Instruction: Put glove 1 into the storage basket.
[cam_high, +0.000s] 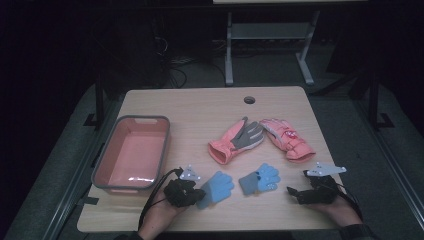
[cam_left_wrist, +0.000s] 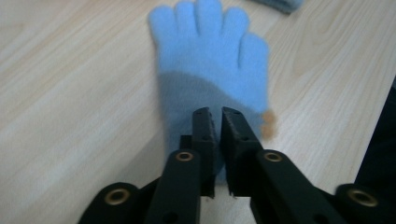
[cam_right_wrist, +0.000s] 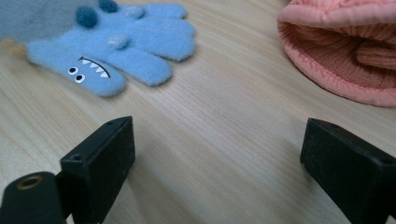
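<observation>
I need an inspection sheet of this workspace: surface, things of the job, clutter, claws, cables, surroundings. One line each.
Surface: light wooden table with a round hole near the far edge.
Job's things: plain blue glove at the left claw; second blue glove, with a monster face, lies beside it; pink bin stands at the left.
Clutter: two pink ski gloves at the centre, one palm up.
Claws: left claw nearly shut, pinching the cuff of the plain blue glove; right claw open over bare wood, holding nothing.
Cables: a black cable trails from the left claw.
Surroundings: dark room, grey floor, another table's metal legs behind.
</observation>
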